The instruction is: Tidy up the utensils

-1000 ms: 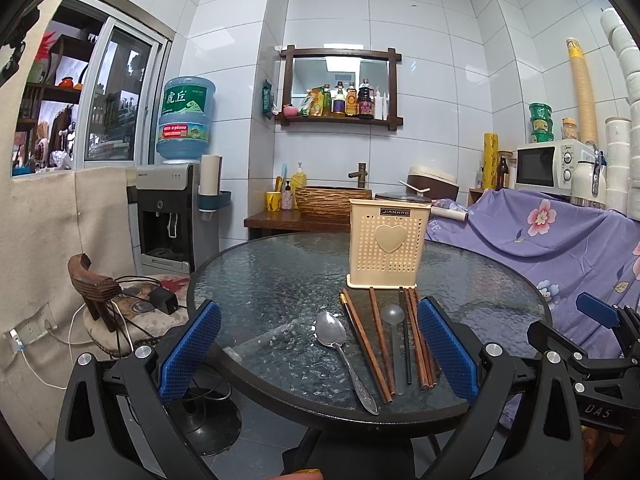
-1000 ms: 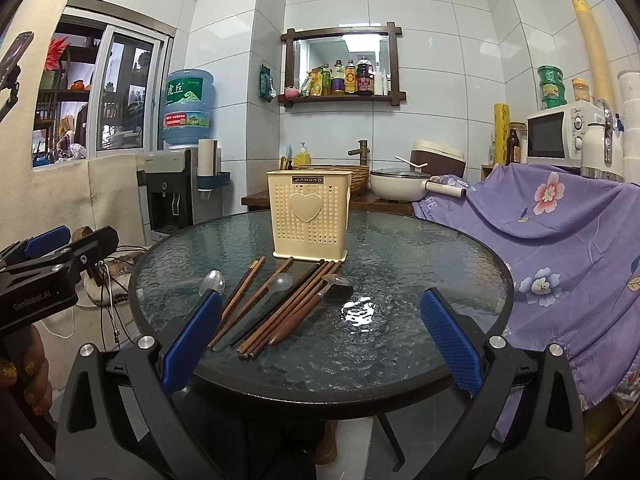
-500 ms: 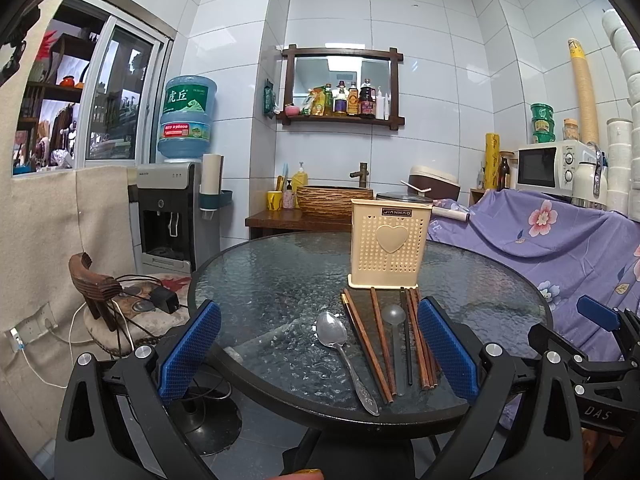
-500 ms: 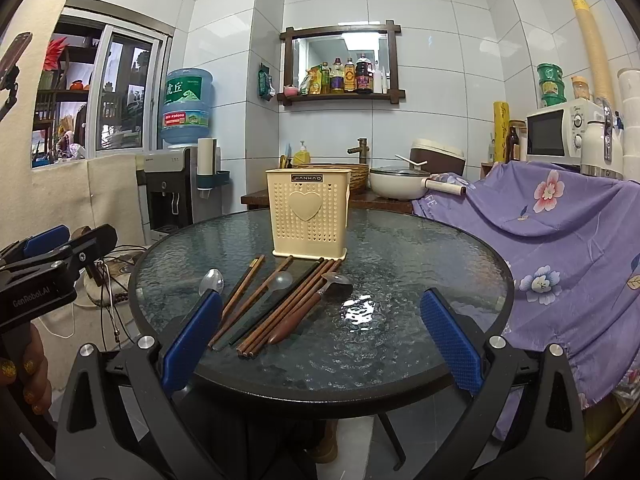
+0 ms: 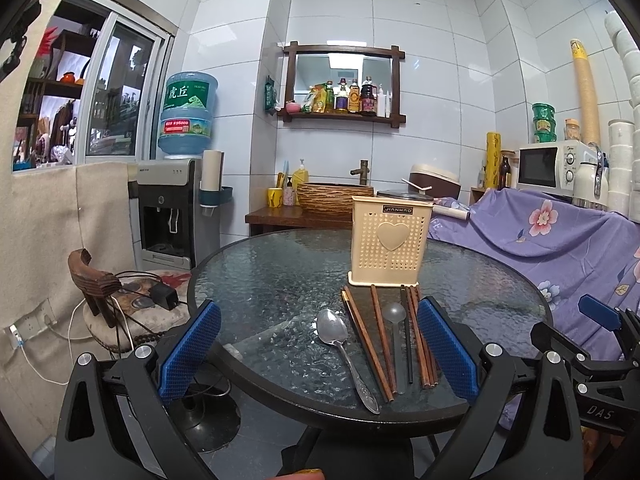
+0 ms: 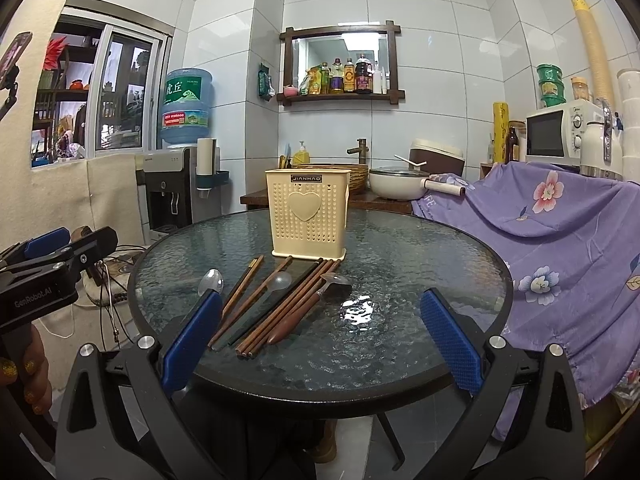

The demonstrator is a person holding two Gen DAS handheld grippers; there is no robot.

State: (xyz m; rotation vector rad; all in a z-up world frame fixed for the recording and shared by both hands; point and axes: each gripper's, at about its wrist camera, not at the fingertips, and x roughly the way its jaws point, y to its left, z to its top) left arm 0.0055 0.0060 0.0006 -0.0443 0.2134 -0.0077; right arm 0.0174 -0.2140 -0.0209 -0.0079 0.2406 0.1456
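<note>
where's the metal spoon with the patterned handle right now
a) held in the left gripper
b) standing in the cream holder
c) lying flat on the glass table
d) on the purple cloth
c: the metal spoon lies flat on the glass table, left of the chopsticks, in front of the cream holder.

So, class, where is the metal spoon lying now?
In the left wrist view, the metal spoon lies on the glass table, left of the chopsticks.

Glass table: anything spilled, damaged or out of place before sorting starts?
Nothing stands out. The cream utensil holder stands upright; spoons and chopsticks lie loosely fanned in front of it on the glass table. No spill or breakage shows.
</note>
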